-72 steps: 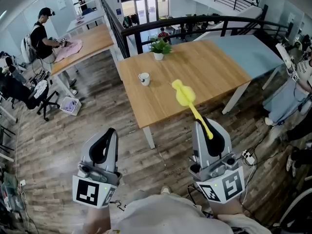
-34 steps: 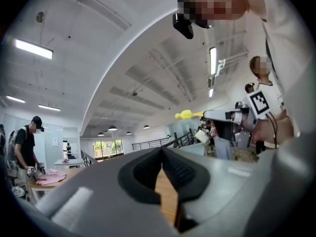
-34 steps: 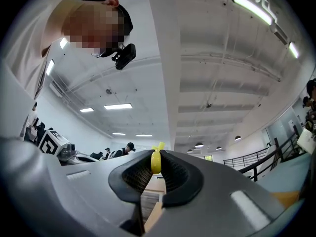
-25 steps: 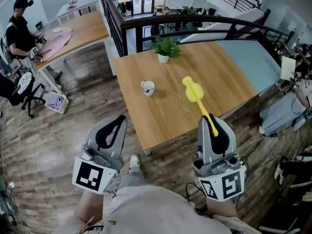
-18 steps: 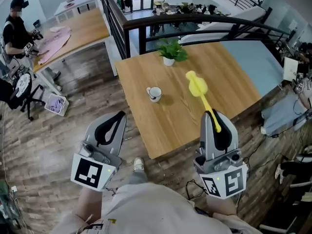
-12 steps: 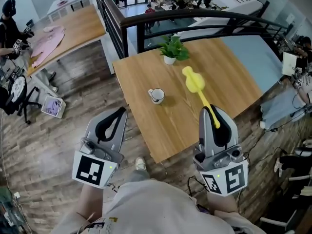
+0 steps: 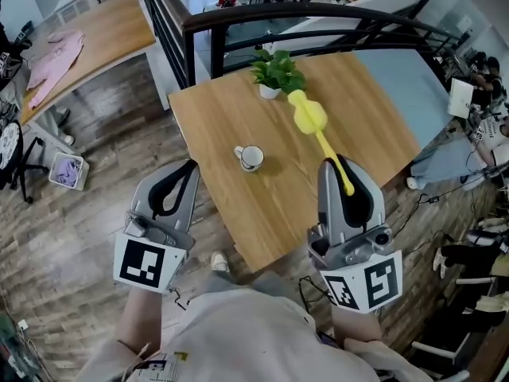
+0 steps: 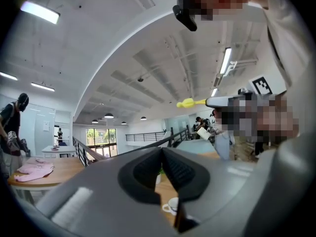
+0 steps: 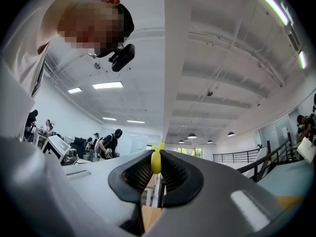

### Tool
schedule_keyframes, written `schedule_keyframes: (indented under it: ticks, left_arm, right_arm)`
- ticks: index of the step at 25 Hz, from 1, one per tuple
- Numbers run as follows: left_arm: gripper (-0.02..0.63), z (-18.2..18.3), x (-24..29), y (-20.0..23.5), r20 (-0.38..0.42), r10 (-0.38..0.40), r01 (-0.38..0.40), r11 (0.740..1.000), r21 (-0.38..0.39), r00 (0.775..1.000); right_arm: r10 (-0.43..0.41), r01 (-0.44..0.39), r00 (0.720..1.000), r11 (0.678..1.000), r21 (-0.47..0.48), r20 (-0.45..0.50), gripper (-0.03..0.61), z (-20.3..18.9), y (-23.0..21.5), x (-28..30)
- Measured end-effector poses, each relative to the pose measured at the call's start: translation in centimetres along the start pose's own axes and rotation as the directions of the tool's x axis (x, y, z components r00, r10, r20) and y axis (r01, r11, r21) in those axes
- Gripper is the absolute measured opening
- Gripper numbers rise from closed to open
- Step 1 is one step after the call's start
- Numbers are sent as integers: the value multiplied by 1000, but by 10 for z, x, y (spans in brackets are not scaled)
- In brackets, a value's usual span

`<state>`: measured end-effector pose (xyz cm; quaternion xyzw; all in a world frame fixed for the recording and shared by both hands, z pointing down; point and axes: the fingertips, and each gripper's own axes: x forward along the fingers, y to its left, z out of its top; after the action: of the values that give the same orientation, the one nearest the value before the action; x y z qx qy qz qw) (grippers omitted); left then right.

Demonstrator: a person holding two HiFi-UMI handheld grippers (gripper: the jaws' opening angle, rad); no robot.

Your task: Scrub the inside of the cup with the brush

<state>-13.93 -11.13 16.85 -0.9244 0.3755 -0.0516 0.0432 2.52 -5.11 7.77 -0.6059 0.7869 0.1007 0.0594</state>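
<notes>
Roughly level and side by side, the left gripper [image 7: 188, 165] and right gripper [image 7: 340, 165] are held out at a wooden table's [image 7: 358, 110] near edge. The left jaws are pressed together on nothing; the right jaws pinch the handle end of a yellow brush [image 7: 321, 141]. The brush points away from the person, its bristle head above the table, beyond and right of the upright white cup [image 7: 250, 157].

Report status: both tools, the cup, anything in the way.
Left tool shut, empty. Right tool shut on brush. Cup upright on table, untouched. Plant beyond it, nothing between.
</notes>
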Motion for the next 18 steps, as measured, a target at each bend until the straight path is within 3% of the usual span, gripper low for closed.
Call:
schedule_keyframes:
  ticks: [3,10,15,18]
  left_arm:
    - [2,-10,10,4,-10,3,-3,1000,-23,1000]
    - [2,-25,40,16,-21,48,-48,999,12,999]
    - [3,-37,69,22,-36,50,-50,999,-8,998]
    - [15,-45,89,21,-29,29,-28,999,39,999]
  right_arm:
    - [20,-20,1000,1000,14,-24,35,-14,-7,10]
    - [100,-95,989,994,49,-112,35,-59,-33,31]
    - [153,-139,966,987,79,-208,35,-89,-47,43]
    - [178,-164,945,984,72,-275,35,-112,-55,49]
